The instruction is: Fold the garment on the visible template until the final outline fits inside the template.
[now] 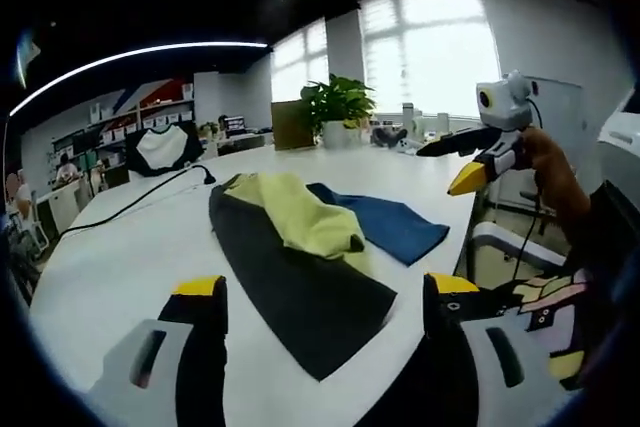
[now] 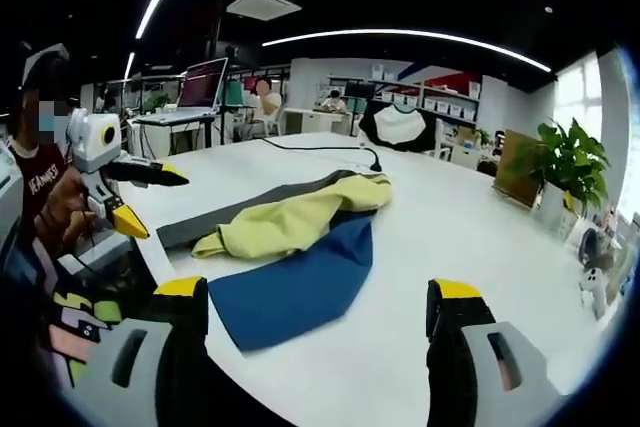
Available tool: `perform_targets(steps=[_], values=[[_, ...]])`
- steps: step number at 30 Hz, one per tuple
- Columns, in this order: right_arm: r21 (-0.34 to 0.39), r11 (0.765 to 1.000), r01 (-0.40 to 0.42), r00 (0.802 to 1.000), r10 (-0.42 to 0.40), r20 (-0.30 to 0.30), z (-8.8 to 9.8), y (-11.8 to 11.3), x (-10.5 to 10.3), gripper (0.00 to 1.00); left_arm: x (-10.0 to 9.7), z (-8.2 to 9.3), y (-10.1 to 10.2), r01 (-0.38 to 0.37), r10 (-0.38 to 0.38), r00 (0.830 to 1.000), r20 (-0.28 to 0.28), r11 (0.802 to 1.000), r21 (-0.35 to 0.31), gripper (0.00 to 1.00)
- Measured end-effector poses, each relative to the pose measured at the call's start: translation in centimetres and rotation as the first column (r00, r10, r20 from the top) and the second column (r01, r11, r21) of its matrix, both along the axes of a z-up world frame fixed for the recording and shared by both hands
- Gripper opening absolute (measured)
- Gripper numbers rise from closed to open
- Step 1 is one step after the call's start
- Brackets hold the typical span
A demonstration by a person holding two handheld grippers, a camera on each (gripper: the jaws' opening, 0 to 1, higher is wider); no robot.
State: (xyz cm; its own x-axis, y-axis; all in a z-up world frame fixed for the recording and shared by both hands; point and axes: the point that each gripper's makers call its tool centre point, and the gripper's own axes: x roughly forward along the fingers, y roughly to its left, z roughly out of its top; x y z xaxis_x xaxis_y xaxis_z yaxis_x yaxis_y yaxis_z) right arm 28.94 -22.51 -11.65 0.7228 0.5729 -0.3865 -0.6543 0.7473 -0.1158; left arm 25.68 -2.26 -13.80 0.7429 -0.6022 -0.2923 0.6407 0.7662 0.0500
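Note:
A crumpled yellow garment [image 1: 295, 212] lies on the white table [image 1: 120, 277], partly over a dark grey sheet [image 1: 300, 292] and a blue sheet [image 1: 395, 227]. In the left gripper view my left gripper [image 1: 325, 292] hovers open just short of the grey sheet's near end, holding nothing. My right gripper [image 1: 438, 171] hangs open in the air past the table's edge. From the right gripper view, the garment [image 2: 290, 222] sits between the grey sheet [image 2: 225, 217] and the blue sheet [image 2: 290, 292]. My right gripper [image 2: 320, 292] is open and empty before the blue sheet, and my left gripper [image 2: 165, 207] is open at the left.
A black cable [image 1: 130, 202] runs over the table's far side. Behind it stands a chair with a black-and-white shirt [image 1: 160, 152]. A potted plant [image 1: 335, 107] stands at the table's end. A laptop [image 2: 200, 87] sits on a desk beyond. A person's hand [image 1: 550, 172] holds the right gripper.

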Motion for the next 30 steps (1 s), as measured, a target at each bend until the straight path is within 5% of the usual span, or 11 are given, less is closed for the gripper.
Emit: perform_targets(steps=[30], values=[[-0.016, 0.998, -0.065, 0.997, 0.064, -0.054, -2.2, 2.1, -0.6, 0.87, -0.8, -3.0, -1.8, 0.083, -0.083, 0.992, -0.094, 0.997, -0.003, 0.41]])
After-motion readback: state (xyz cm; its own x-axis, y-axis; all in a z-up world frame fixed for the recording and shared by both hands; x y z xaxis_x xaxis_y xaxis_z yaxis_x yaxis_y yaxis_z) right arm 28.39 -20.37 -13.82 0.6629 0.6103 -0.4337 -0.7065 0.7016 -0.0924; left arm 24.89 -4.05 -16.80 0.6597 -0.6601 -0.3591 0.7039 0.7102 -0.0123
